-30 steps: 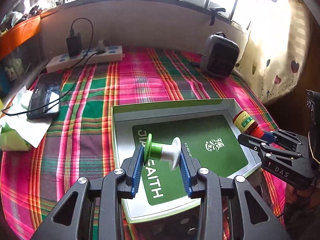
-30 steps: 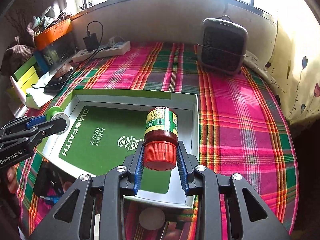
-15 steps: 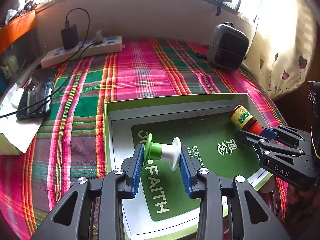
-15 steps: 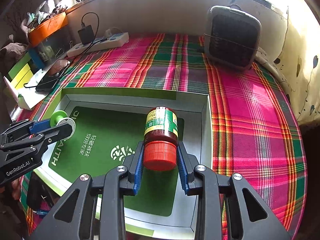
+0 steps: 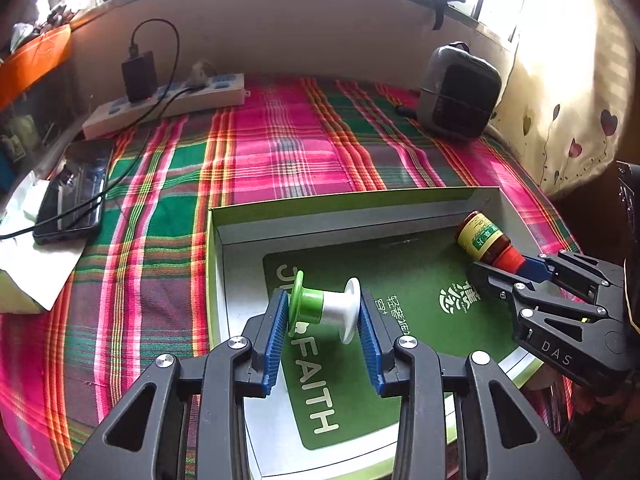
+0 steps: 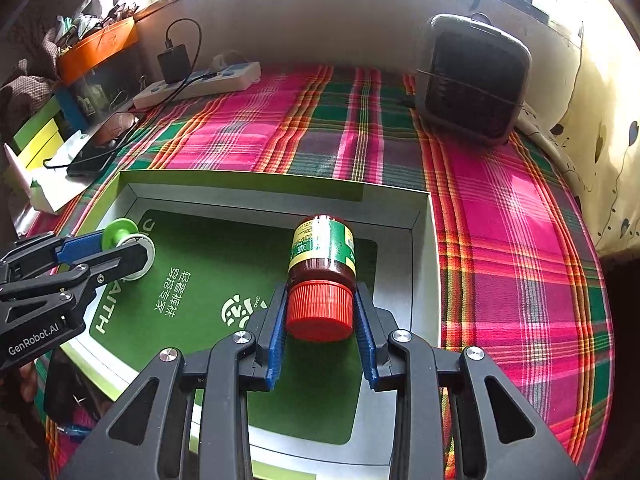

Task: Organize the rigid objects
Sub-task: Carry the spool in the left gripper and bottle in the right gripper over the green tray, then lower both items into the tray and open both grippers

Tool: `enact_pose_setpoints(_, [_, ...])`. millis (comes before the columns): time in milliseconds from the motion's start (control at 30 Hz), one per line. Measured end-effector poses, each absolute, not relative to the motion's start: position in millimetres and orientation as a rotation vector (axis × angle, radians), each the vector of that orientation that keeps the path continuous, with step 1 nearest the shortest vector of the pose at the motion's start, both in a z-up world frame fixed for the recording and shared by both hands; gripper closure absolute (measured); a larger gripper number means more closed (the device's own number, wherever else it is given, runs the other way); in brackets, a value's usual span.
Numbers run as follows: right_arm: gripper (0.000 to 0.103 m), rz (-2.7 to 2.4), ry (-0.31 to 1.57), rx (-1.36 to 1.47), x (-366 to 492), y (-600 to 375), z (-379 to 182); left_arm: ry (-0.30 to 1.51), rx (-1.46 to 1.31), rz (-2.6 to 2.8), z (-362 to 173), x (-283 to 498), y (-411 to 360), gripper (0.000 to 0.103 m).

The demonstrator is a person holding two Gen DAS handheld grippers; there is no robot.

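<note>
My left gripper [image 5: 323, 312] is shut on a green-and-white spool [image 5: 325, 306], held crosswise over the left part of an open green-rimmed box [image 5: 328, 205]. My right gripper [image 6: 320, 314] is shut on the red cap of a brown bottle [image 6: 322, 249] with a green-yellow label, held lying over the box's right part [image 6: 420, 240]. The box floor is a green card [image 6: 224, 264] with white lettering. In the left wrist view the bottle [image 5: 482, 236] and right gripper [image 5: 516, 268] show at right. In the right wrist view the spool [image 6: 126, 238] and left gripper [image 6: 116, 246] show at left.
The box lies on a pink-green plaid cloth [image 5: 280, 148]. A small grey heater [image 6: 472, 80] stands at the back right. A power strip [image 5: 168, 100] with a charger lies at the back left, a phone [image 5: 74, 196] on paper at the left. A curtain [image 5: 572, 80] hangs at right.
Both grippers have moved forward over the box with their objects still held. The bottle now sits nearer the box's far right corner, the spool further in from the near edge.
</note>
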State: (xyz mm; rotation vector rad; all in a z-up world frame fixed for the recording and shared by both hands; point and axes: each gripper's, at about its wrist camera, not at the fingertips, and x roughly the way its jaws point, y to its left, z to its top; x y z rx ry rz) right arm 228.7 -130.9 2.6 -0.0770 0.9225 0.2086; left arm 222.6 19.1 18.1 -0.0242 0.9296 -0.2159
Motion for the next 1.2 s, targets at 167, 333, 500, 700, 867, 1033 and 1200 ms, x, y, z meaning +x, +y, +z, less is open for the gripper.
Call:
enact_pose_setpoints(167, [0.071,0.202,0.919,-0.076,229,-131,2,0.929,-0.021,-0.21,18,223,19,0.069])
enact_pose_setpoints(333, [0.071,0.203,0.919,-0.068,227,-132,3,0.932,-0.042,-0.216,20,222,21,0.069])
enact_pose_setpoints(500, [0.067,0.2,0.909,-0.049,223,-135,7,0.918,-0.049,-0.212,25,216,24,0.063])
enact_pose_setpoints(700, [0.058,0.199,0.885,-0.032,215,-136,15,0.886,-0.055,-0.214,38,204,27,0.063])
enact_pose_setpoints(867, [0.058,0.204,0.861,-0.023,202,-138,25,0.861,-0.057,-0.219,48,190,30,0.061])
enact_pose_setpoints(1033, [0.058,0.207,0.834,-0.003,185,-145,34,0.828,-0.071,-0.219,59,170,37,0.06])
enact_pose_setpoints(1200, [0.057,0.198,0.802,0.022,164,-158,43,0.8,-0.088,-0.196,67,148,48,0.06])
